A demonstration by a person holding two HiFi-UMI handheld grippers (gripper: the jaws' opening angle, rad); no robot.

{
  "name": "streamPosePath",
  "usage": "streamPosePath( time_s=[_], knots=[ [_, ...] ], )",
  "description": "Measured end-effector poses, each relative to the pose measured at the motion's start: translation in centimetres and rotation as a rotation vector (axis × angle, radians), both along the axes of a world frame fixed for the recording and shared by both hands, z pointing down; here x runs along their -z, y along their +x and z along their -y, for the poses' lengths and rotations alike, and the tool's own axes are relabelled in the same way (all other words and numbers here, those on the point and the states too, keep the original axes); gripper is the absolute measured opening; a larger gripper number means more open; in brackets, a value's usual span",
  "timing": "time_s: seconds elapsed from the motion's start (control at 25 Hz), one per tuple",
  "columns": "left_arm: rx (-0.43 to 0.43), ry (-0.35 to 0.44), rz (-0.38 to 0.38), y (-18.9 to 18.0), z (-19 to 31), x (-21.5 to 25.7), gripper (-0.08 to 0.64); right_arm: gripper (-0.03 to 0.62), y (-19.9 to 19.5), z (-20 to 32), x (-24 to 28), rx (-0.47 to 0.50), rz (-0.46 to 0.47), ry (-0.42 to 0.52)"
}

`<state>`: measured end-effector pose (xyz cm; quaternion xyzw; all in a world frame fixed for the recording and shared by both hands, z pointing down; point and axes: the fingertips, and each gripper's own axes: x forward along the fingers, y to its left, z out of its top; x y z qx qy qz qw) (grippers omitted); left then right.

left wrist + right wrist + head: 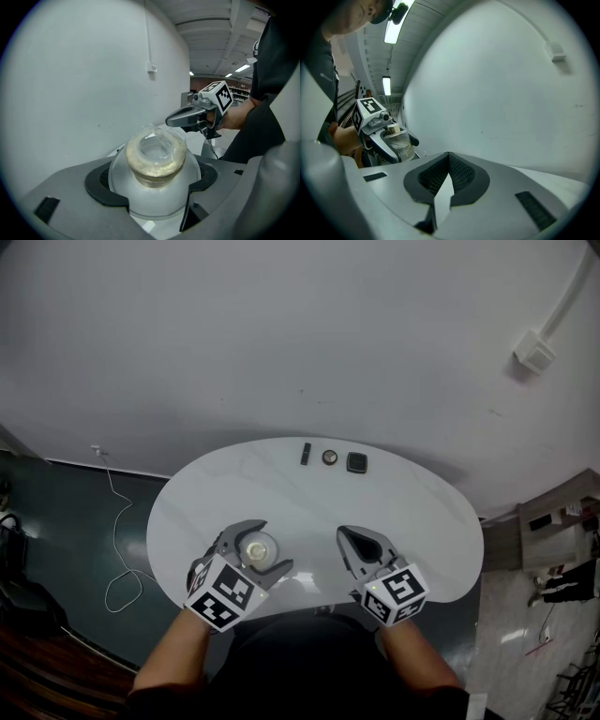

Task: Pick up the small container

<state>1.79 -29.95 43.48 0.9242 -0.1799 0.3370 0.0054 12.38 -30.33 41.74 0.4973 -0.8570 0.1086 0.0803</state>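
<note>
1. The small container (155,157) sits between the two jaws of my left tongs (274,545), and the dark pads press on it from both sides, so these tongs are clamped on it.
2. It is at the near left part of the white table (412,512), close to my body.
3. My right tongs (449,161) are beside it, apart from it, with jaws together and nothing between them.
4. The container is round and clear, with a pale grainy band around it and a transparent top.
</note>
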Motion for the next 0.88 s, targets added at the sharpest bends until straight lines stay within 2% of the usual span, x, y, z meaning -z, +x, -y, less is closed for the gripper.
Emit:
streamPosePath(
  time_s=[0.88],
  knots=[
    [0.010, 0.009, 0.013, -0.22, 0.22, -0.23, 0.345, -0.005, 0.06, -0.16, -0.13, -0.002, 0.005, -0.006]
  ],
)
